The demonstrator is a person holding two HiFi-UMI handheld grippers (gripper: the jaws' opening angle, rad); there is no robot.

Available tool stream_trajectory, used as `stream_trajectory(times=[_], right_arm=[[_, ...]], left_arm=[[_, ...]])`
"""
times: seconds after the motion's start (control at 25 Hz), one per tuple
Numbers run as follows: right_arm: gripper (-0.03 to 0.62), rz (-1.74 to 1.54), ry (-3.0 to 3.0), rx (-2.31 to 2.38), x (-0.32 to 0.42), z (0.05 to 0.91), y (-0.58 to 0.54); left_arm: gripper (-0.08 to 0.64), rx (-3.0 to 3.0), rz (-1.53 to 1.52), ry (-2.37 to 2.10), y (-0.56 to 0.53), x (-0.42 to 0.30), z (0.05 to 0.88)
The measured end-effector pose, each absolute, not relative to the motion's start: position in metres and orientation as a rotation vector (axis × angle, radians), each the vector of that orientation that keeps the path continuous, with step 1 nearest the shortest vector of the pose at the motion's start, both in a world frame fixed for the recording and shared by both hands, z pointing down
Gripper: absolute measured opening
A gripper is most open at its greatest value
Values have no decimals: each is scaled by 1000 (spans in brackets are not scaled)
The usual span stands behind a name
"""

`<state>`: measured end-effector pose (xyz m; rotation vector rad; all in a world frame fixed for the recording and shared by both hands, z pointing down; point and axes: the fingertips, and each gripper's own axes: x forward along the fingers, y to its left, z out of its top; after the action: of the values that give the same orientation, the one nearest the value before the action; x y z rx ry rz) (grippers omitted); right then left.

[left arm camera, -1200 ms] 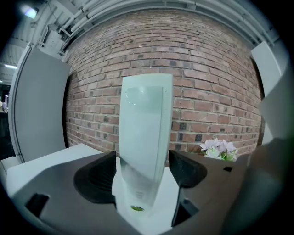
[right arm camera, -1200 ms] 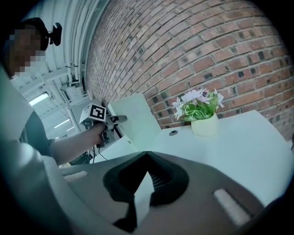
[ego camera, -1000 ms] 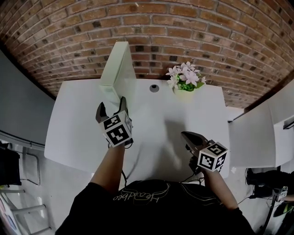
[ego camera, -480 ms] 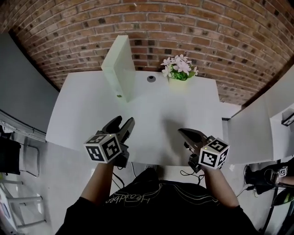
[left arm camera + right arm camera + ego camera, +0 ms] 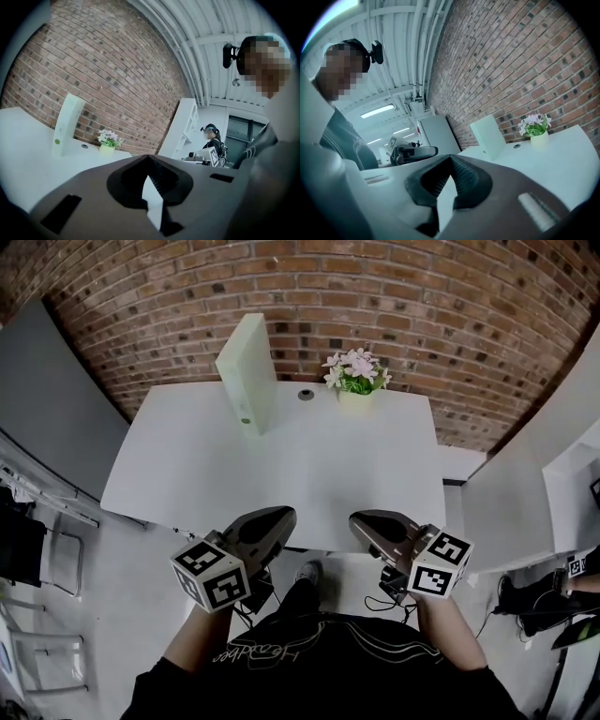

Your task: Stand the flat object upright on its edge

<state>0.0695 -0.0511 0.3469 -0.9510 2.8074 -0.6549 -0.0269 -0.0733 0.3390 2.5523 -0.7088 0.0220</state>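
Your head view shows the binder upright on the table; your gripper views show left gripper and right gripper closed, empty.

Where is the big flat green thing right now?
In the head view, the flat green thing stands upright at the far edge of the white table, left of the middle, close to the brick wall and just left of the potted flowers.

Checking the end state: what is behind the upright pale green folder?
Only the brick wall shows behind the folder; whatever sits on the table behind it is covered.
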Motion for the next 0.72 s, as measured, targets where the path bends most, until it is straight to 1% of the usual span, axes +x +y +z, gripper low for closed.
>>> stream_trajectory(times=[0.4, 0.72], right_arm=[[5, -604, 2826, -905, 75, 342, 16], [5, -603, 2821, -906, 85, 341, 42]], left_arm=[[3, 2625, 30, -622, 0, 3, 334], [3, 2654, 72, -660, 21, 14, 334]])
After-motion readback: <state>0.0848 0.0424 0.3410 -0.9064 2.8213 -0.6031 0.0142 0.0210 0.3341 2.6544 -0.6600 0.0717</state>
